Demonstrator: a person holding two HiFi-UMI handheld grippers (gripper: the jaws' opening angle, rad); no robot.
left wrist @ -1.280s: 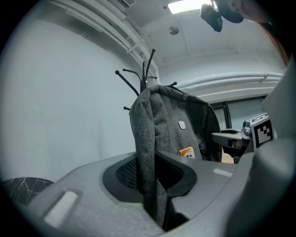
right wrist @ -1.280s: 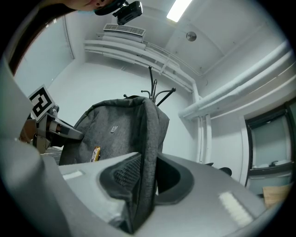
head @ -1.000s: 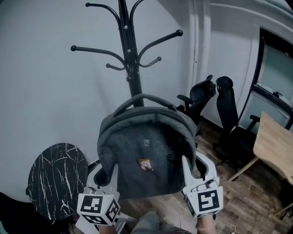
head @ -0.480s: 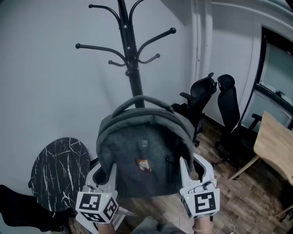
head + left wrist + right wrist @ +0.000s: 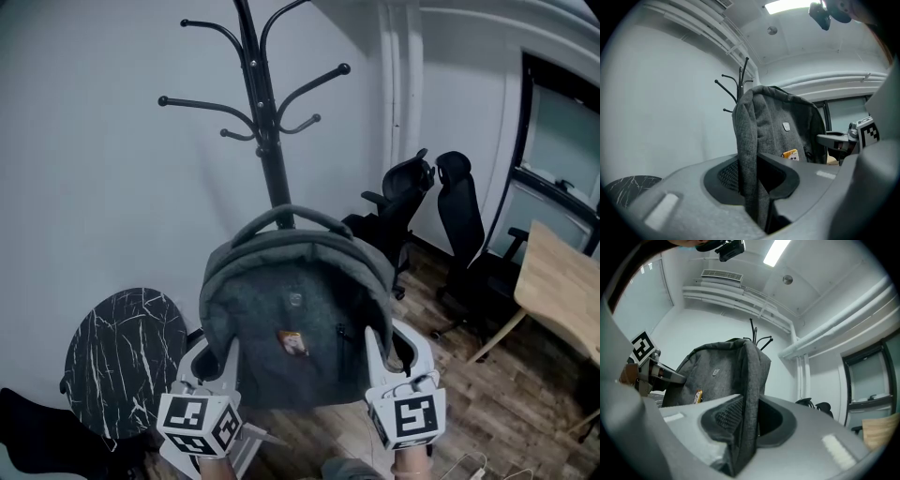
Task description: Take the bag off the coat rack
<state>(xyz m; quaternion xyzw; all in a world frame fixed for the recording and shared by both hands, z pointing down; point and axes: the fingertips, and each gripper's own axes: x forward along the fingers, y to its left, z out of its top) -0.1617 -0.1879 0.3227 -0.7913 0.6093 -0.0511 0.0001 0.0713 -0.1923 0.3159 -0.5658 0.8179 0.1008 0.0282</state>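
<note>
Left claw and right claw each pinch one side of the bag, before the coat rack.

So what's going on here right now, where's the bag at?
A person is holding the grey backpack up between both grippers. The left gripper is clamped on the fabric of one side edge and the right gripper on the other. The backpack is off the coat rack: its top handle sits below the hooks and hangs on none of them, and the hooks are bare.
</note>
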